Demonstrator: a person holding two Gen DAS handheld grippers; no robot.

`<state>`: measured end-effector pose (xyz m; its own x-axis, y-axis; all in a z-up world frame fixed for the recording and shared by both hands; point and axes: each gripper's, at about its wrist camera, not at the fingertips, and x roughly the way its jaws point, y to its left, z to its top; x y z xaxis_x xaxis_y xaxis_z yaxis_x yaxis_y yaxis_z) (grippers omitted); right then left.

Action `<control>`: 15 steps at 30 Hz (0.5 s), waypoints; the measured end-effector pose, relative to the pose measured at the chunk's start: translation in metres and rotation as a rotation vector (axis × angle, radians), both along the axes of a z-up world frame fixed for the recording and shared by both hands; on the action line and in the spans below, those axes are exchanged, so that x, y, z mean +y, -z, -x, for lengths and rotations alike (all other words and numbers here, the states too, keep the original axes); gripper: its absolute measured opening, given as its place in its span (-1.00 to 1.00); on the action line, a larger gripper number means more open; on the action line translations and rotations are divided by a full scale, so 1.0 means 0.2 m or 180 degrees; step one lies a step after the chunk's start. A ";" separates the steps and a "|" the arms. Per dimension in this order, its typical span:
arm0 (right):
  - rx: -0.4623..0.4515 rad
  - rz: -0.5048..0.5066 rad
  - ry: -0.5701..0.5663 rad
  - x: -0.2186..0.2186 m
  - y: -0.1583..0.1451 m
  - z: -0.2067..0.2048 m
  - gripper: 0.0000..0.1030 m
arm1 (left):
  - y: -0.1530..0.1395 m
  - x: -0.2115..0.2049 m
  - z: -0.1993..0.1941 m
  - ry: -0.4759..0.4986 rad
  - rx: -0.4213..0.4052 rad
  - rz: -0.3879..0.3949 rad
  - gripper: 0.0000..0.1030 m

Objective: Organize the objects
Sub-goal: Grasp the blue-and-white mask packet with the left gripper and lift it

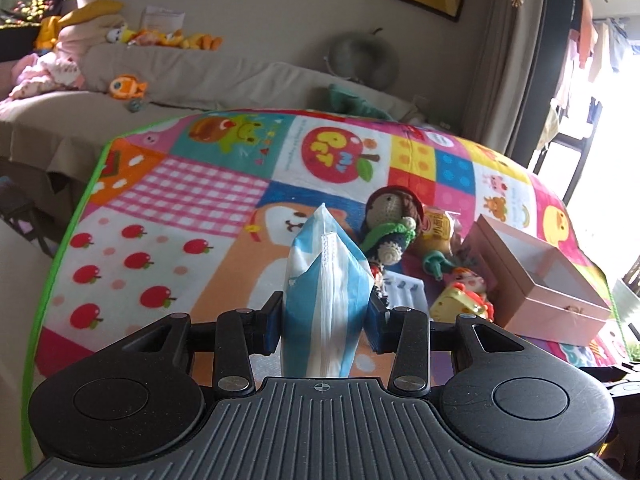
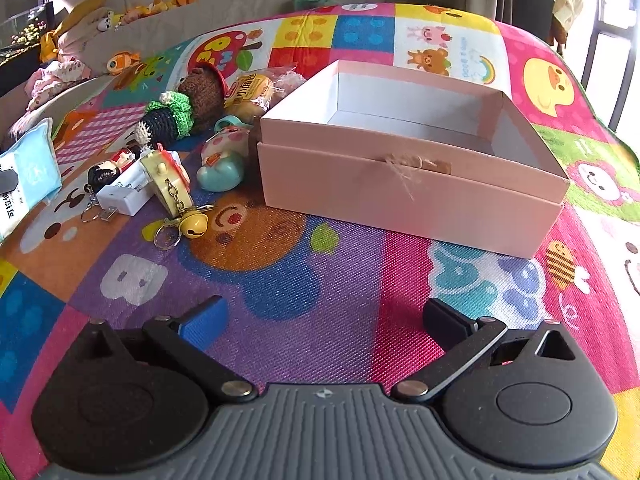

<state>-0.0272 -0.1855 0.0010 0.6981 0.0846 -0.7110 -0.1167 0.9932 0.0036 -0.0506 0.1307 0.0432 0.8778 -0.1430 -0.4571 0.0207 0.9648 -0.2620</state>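
My left gripper is shut on a blue-and-white tissue pack and holds it upright above the colourful mat; the pack also shows at the far left of the right wrist view. An open pink box with a white, bare inside stands on the mat; it shows at the right in the left wrist view. My right gripper is open, low over the mat in front of the box. Left of the box lie a crochet doll, a snack packet, a pig figure and keychains.
The patchwork play mat covers the surface, with a green edge at the left. A beige sofa with plush toys stands behind. A window with hanging laundry is at the right.
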 end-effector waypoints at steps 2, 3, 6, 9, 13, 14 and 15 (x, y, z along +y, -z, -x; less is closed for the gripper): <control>0.0068 -0.0065 -0.0209 0.04 -0.02 -0.02 1.00 | 0.00 0.00 -0.01 0.0005 -0.0007 0.0025 -0.13; 0.0056 -0.0111 -0.0350 0.08 -0.04 -0.02 1.00 | -0.01 0.01 -0.01 0.0002 -0.0014 0.0037 -0.13; -0.0346 -0.0127 -0.0592 0.24 -0.15 -0.01 1.00 | -0.03 0.05 -0.02 -0.0065 -0.0061 0.0026 -0.13; -0.0782 0.0036 -0.0924 0.50 -0.25 -0.04 1.00 | -0.06 0.11 -0.02 -0.0186 -0.0109 0.0032 -0.13; -0.0909 0.0039 -0.1108 0.78 -0.24 -0.18 0.85 | -0.08 0.21 0.00 -0.0311 -0.0147 0.0107 -0.13; -0.0887 0.0065 -0.1117 0.83 -0.22 -0.22 0.70 | -0.08 0.22 0.01 -0.0332 -0.0148 0.0128 -0.13; -0.0862 0.0114 -0.1094 0.88 -0.20 -0.27 0.64 | -0.07 0.24 0.01 -0.0342 -0.0144 0.0151 -0.13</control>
<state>0.0258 -0.0102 0.0404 0.7953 0.3233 -0.5128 -0.4325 0.8953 -0.1063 -0.0535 0.1787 0.0574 0.9089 -0.0674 -0.4116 -0.0694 0.9486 -0.3087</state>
